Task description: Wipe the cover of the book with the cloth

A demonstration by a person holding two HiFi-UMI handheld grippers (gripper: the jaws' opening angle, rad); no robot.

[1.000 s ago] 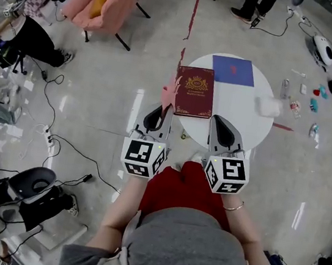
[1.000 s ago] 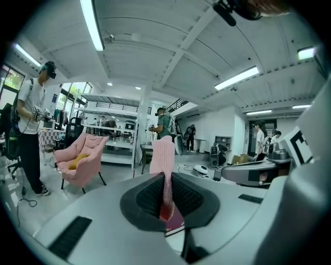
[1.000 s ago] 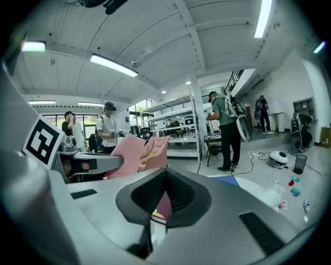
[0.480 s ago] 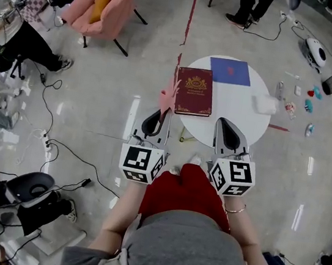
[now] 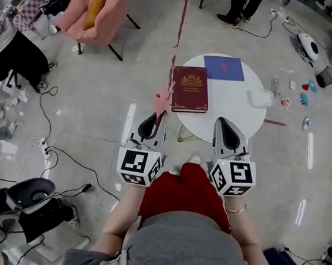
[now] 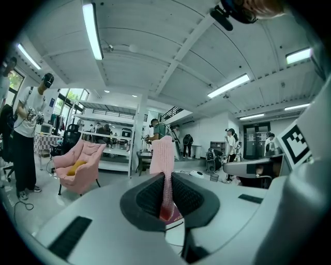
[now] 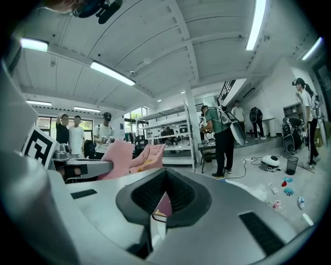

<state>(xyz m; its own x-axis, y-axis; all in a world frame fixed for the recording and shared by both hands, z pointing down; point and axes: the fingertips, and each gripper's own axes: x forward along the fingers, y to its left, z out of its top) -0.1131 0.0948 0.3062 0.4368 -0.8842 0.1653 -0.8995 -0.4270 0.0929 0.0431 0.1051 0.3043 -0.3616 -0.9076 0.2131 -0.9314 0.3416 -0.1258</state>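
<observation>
Currently my left gripper clamps the pink cloth, right gripper closed on nothing, both near the book on the table.

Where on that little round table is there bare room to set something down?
The bare patch is the middle and near right of the table, bordered by the red book on the left, the blue sheet at the far edge and a white bundle at the right rim. The left side is crowded: the book fills it.
</observation>
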